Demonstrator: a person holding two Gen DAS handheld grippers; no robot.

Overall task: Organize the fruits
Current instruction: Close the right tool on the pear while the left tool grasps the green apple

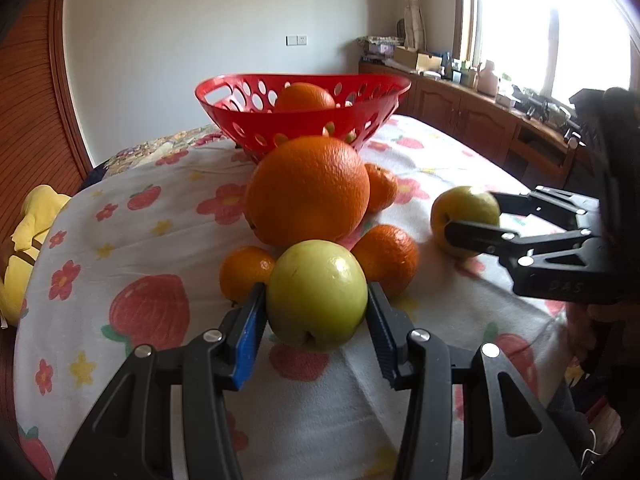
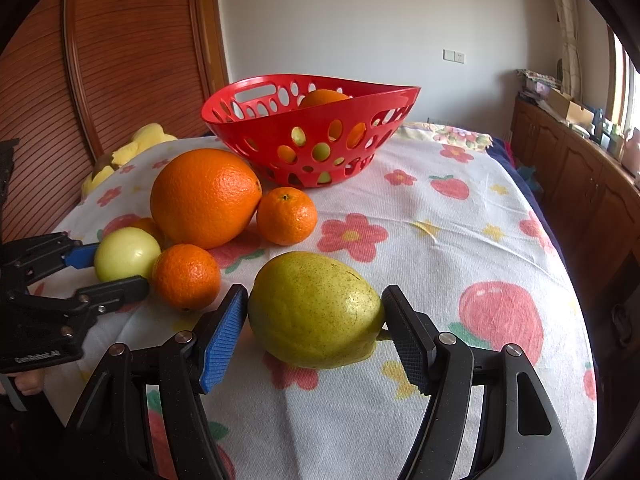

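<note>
A green apple (image 1: 316,304) rests on the floral cloth, and my left gripper (image 1: 316,292) is shut on it, both pads against its sides. A yellow-green pear (image 2: 314,312) lies on the cloth to the right, with my right gripper (image 2: 314,296) shut on it. Behind the apple sit a large orange (image 1: 308,192) and three small mandarins (image 1: 388,256). Farther back stands a red perforated basket (image 1: 360,116) holding an orange (image 1: 304,98) and other fruit seen through its holes. In the right wrist view the left gripper (image 2: 116,268) shows at the left edge.
A white cloth (image 1: 140,240) printed with flowers and strawberries covers the surface. A yellow plush toy (image 1: 28,232) lies off its left edge. Wooden cabinets (image 1: 480,120) with clutter line the right wall under a bright window. A slatted wooden panel (image 2: 120,80) stands at the left.
</note>
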